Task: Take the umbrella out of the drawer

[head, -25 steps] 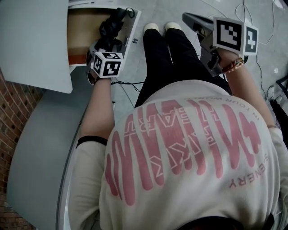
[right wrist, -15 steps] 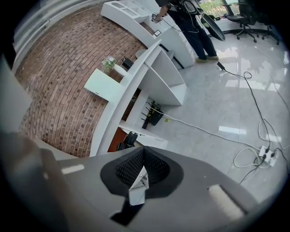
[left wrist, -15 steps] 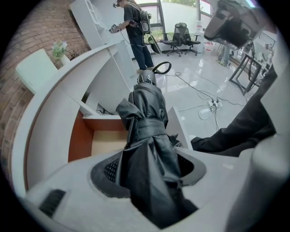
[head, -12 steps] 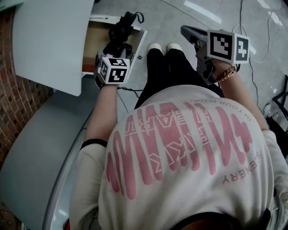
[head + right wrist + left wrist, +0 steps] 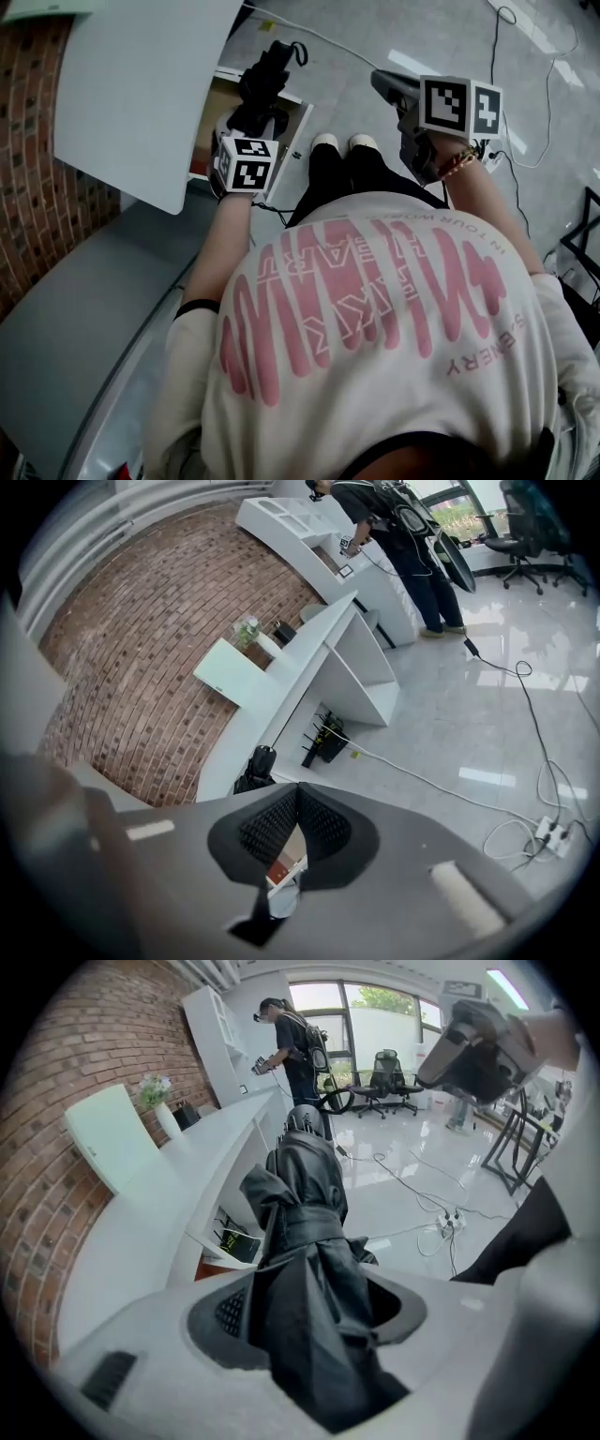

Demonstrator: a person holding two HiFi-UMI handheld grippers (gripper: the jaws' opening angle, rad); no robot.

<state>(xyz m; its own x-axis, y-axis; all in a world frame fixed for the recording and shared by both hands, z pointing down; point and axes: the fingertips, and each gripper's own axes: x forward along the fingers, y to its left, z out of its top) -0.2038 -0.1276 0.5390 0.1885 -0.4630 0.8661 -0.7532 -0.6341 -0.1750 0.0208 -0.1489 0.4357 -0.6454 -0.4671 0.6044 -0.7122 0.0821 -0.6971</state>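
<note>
By the brick wall (image 5: 37, 187), at the open drawer (image 5: 292, 141), left gripper (image 5: 246, 120) jaws clench the black umbrella (image 5: 267, 75); right gripper (image 5: 389, 84) jaws closed, empty.

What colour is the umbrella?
The umbrella is black, clearest in the left gripper view.

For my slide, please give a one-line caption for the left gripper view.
Left gripper grips a folded black umbrella beside a white counter and brick wall.

Your umbrella (image 5: 266, 79) is black, folded and strapped into a tight bundle. It is clamped between the fingers of your left gripper (image 5: 309, 1312) and held above the drawer (image 5: 292, 141), its far end pointing away from you. The white-fronted drawer stands pulled open under the edge of the white surface, showing its brown inside.
</note>
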